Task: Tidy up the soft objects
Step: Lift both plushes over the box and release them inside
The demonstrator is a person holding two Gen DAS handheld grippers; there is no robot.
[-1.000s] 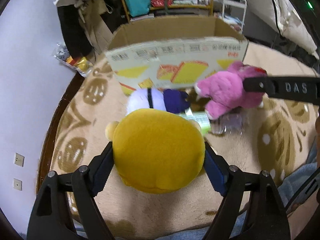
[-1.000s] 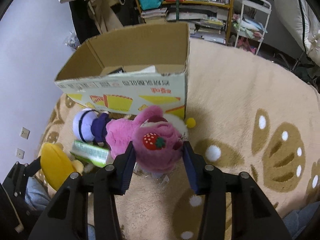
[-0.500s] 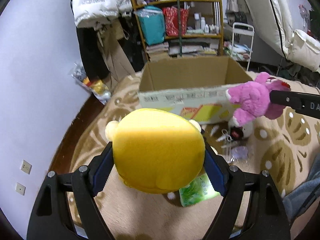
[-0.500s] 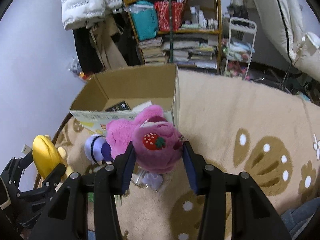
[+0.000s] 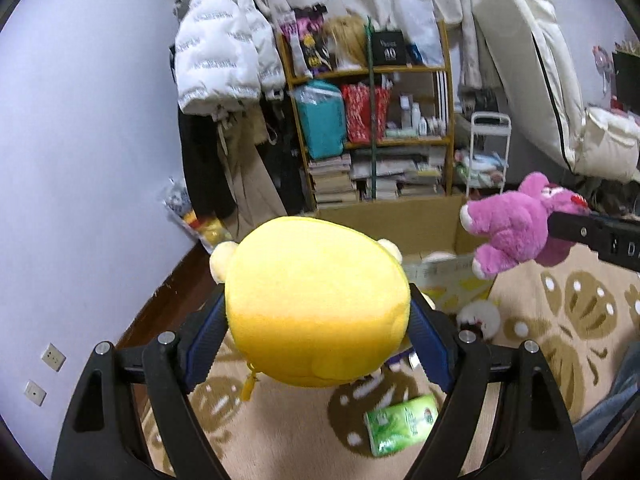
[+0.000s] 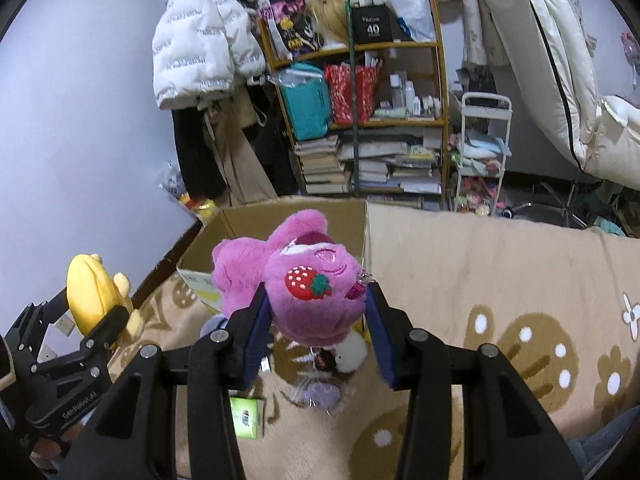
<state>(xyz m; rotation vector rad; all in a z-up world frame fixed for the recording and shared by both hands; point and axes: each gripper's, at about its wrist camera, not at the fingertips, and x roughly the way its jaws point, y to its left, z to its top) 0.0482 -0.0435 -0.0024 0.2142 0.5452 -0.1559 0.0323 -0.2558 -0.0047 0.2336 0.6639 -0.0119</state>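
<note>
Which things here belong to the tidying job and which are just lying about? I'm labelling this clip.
Part of the job:
yellow plush, held in the left tool
pink plush, held in the right tool
cardboard box

Just lying about:
green tissue pack
bookshelf
white jacket

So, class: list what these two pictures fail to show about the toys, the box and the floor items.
- Cardboard box interior: both views, blocked by the yellow plush toy and the pink plush bear.
- Yellow toy's face: turned away, both views.
- Green packet print: blurred, left wrist view.
</note>
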